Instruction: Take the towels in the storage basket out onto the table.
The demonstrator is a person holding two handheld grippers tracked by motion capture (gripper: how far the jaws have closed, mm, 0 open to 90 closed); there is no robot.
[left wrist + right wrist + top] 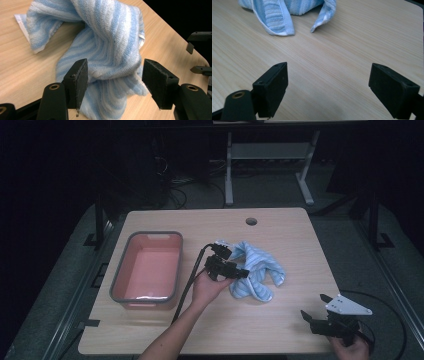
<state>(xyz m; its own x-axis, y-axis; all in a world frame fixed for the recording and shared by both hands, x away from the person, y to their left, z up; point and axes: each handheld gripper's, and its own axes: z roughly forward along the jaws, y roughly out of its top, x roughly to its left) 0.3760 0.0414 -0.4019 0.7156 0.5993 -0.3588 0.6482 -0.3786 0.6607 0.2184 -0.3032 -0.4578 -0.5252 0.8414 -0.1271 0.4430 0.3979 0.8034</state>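
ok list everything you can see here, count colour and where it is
towel: one, light blue and white striped, crumpled at the middle of the table, right of the tub
tub: one, pink inside with a grey rim, on the left part of the table
table: one, light wood, with a round cable hole near its far edge
desk frame: one, white-legged, on the floor beyond the table
left gripper: one, black, open, jaws either side of a towel fold
right gripper: one, black with a grey plate, open, at the table's near right corner, over bare wood
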